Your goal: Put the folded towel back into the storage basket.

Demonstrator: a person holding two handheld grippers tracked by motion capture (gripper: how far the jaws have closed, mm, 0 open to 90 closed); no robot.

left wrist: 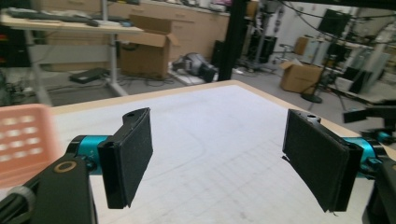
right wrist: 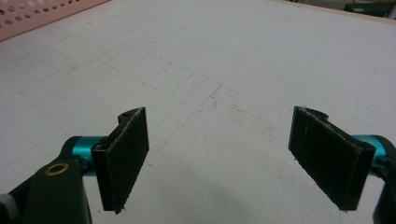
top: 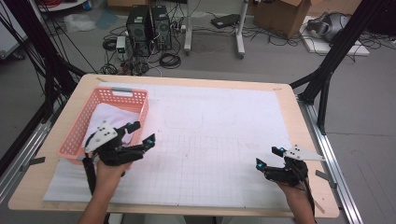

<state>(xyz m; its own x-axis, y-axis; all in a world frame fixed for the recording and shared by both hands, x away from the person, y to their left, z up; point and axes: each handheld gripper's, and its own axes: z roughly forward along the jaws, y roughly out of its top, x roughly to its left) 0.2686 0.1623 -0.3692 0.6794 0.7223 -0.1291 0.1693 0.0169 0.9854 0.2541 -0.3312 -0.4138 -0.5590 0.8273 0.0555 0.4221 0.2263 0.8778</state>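
Observation:
A pink plastic basket (top: 79, 133) with white cloth (top: 109, 116) inside stands at the table's left. My left gripper (top: 141, 133) hovers just beside the basket's right wall, jaws wide apart and empty; its own view (left wrist: 219, 161) looks across the white gridded mat, with the basket (left wrist: 23, 140) at the left edge. My right gripper (top: 269, 157) rests low near the front right of the table, also open with nothing between its pads (right wrist: 219, 158). The basket's rim (right wrist: 42, 16) shows in the top-left corner of the right gripper view.
A white gridded mat (top: 210, 140) covers most of the wooden table (top: 308, 154). Beyond the far edge are computer towers (top: 149, 28), cables, cardboard boxes (top: 280, 16) and black frame posts (top: 336, 51).

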